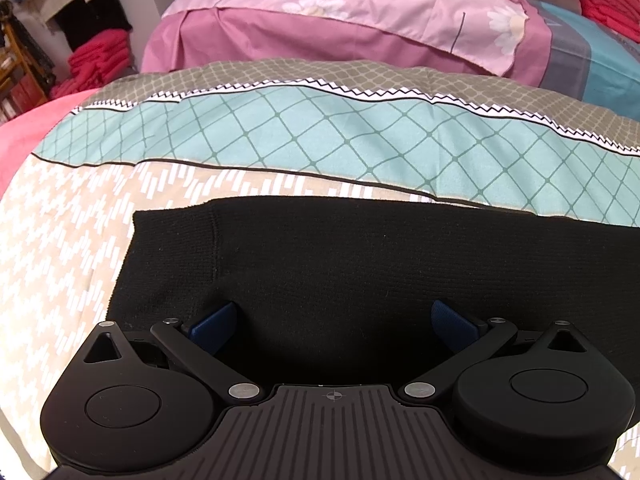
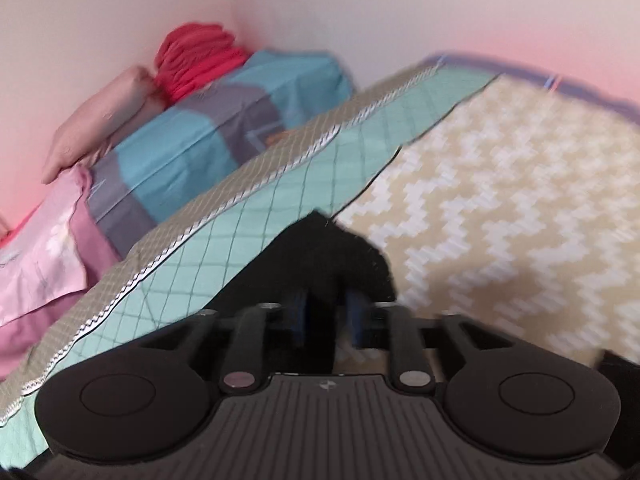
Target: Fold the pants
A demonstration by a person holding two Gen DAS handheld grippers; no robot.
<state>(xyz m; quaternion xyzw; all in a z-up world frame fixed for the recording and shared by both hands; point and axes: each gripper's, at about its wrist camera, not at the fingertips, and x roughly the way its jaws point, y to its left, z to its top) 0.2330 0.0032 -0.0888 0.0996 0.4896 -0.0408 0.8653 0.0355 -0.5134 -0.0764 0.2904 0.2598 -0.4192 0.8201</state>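
1. The jaws of the left gripper (image 1: 334,322) are spread wide, with nothing clamped; the black pants (image 1: 320,264) lie flat just beneath them.
2. The jaws of the right gripper (image 2: 329,312) are set narrow, and a peaked fold of the pants (image 2: 332,256) stands between them; whether the pads press on it cannot be told through the blur.
3. The pants are spread on the bed (image 1: 72,240), across its patterned cover.
4. A fold appears to be in hand, with one end raised on the right.
5. The next move likely calls for a firm pinch, then a carry across the flat half.
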